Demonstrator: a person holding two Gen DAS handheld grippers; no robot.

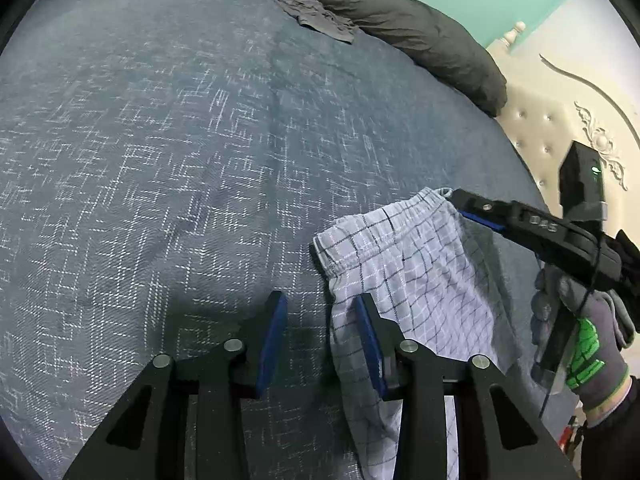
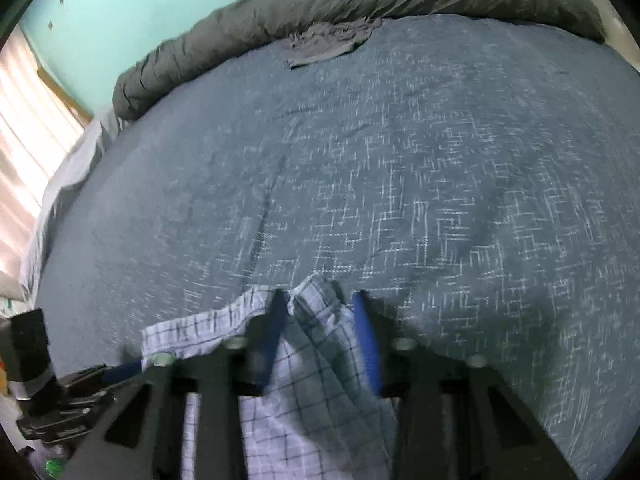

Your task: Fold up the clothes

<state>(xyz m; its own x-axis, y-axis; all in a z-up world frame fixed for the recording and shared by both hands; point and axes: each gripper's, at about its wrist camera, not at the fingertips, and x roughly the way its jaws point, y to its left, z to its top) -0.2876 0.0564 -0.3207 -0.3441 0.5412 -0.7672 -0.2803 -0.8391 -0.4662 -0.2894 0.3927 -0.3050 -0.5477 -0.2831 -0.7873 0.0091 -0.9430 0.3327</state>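
Checked pyjama trousers [image 1: 404, 276]: pale cloth with a dark grid, elastic waistband uppermost, lower right of the left wrist view and bottom centre of the right wrist view [image 2: 304, 360]. The lower part of the garment runs out of frame, so its full lay cannot be read.

Left gripper [image 1: 320, 340]: jaws apart. The right-hand pad touches or overlaps the waist-side edge of the trousers; the other pad stands over bare bedspread [image 1: 180, 160]. Nothing is pinched between them.

Right gripper [image 2: 320, 328]: jaws apart, with a raised ridge of the waistband cloth standing between the pads. View is motion-blurred; I see no clamping. In the left wrist view this gripper [image 1: 464, 204] reaches in from the right at the far waistband corner, held by a gloved hand [image 1: 580, 332].

Progress, as judgement: trousers lie rumpled and draped, no neat fold visible in the part shown. Both grippers sit at the waistband, which fits either taking hold or having let go.

Crumpled grey garment [image 1: 316, 18] lies unfolded at upper centre, against the rolled dark duvet [image 1: 400, 12].
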